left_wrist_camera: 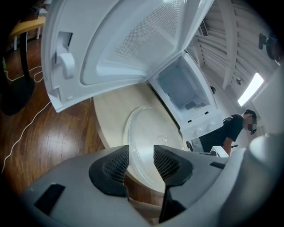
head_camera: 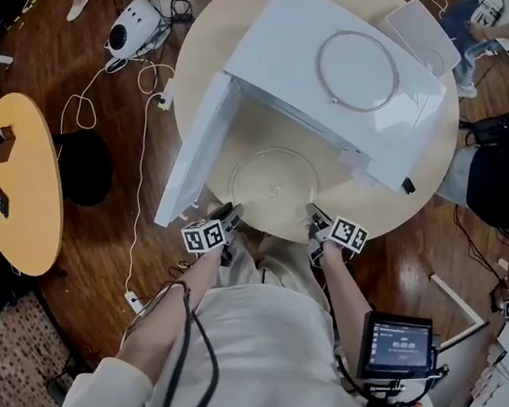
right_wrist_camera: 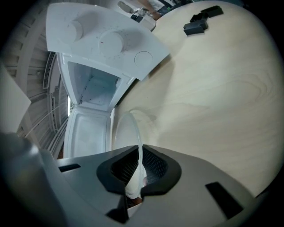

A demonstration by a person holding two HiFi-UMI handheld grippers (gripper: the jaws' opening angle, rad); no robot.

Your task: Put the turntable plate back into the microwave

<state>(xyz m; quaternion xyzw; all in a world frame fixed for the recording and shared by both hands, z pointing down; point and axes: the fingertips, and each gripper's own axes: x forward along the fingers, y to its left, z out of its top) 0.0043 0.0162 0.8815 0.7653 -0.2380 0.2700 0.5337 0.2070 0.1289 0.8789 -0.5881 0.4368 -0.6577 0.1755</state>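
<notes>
1. The left gripper (left_wrist_camera: pixel 141 156) is at the 8 o'clock rim of the turntable plate (head_camera: pixel 273 184). Its jaws stand apart with the glass rim in the gap, unpinched.
2. The right gripper (right_wrist_camera: pixel 140 165), at the plate's 4 o'clock rim, is clamped on the glass, which shows edge-on between its pads.
3. The plate sits at the near edge of the round table (head_camera: pixel 204 54), outside the microwave (head_camera: pixel 306 43).
4. The microwave door (head_camera: pixel 193 159) hangs open at the plate's 10 o'clock, and the cavity lies at 1 o'clock.
</notes>
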